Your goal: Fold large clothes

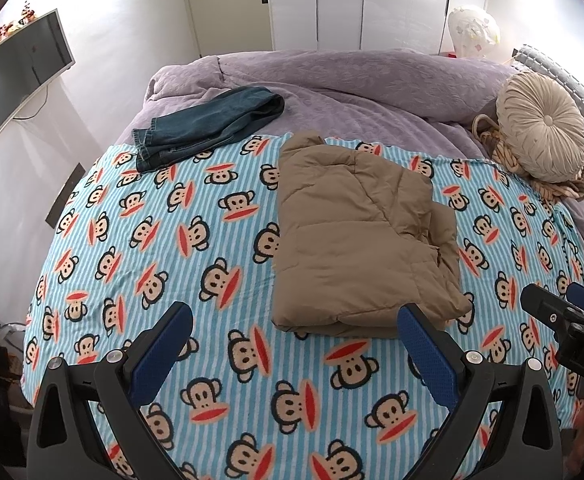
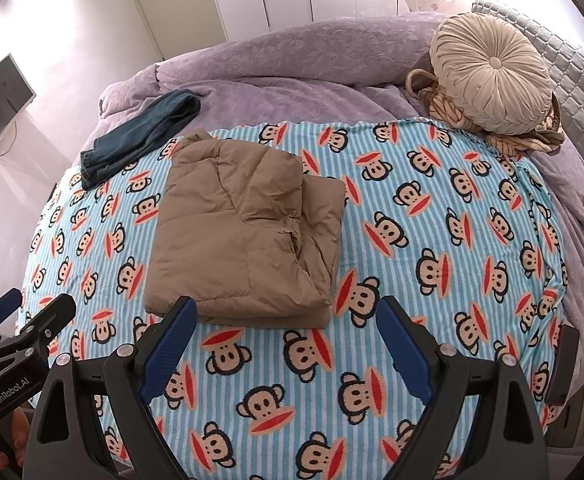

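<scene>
Now | jacket folded on bed | left gripper, right gripper: fingers apart, empty | I judge it puffy, light, slippery; take hold at near hem corners.

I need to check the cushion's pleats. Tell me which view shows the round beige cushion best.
Right wrist view: the round beige pleated cushion appears large, its button centre facing the camera. Left wrist view shows it smaller, near the edge.

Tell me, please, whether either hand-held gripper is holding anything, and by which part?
Nothing is held: the left hand-held gripper and right hand-held gripper both stand open above the blanket, short of the folded tan jacket.
</scene>
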`<state>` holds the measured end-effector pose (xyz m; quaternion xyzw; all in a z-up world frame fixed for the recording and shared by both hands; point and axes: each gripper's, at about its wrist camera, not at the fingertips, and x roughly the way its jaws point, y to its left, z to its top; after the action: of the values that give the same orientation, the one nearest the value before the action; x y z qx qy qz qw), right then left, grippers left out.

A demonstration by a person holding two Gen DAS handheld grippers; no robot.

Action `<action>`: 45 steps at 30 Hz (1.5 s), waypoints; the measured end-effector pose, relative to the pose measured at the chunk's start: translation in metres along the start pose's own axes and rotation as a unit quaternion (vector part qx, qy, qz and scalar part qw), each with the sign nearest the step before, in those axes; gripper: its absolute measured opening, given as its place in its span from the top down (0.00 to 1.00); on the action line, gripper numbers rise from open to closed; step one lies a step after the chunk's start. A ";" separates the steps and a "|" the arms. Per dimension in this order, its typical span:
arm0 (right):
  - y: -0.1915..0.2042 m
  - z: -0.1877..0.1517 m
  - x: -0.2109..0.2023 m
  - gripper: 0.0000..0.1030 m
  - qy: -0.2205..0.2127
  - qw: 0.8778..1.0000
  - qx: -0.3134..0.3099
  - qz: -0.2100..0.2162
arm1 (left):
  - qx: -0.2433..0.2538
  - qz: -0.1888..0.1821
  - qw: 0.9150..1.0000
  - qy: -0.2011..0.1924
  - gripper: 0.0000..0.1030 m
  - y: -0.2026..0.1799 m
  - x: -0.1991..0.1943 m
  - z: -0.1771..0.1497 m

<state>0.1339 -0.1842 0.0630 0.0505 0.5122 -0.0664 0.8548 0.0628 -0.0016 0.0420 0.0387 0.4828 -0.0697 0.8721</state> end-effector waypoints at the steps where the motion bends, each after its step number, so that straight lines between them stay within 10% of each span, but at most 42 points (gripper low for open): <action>1: 0.000 0.000 0.000 0.10 0.000 1.000 0.000 0.000 | 0.001 0.000 1.000 0.000 0.01 0.000 0.000 0.000; 45: -0.005 0.009 0.004 0.10 0.004 1.000 -0.011 -0.001 | 0.017 0.000 1.000 -0.001 0.01 0.000 0.004 0.006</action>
<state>0.1427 -0.1909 0.0639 0.0402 0.5161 -0.0615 0.8534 0.0695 -0.0022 0.0418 0.0538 0.4802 -0.0778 0.8720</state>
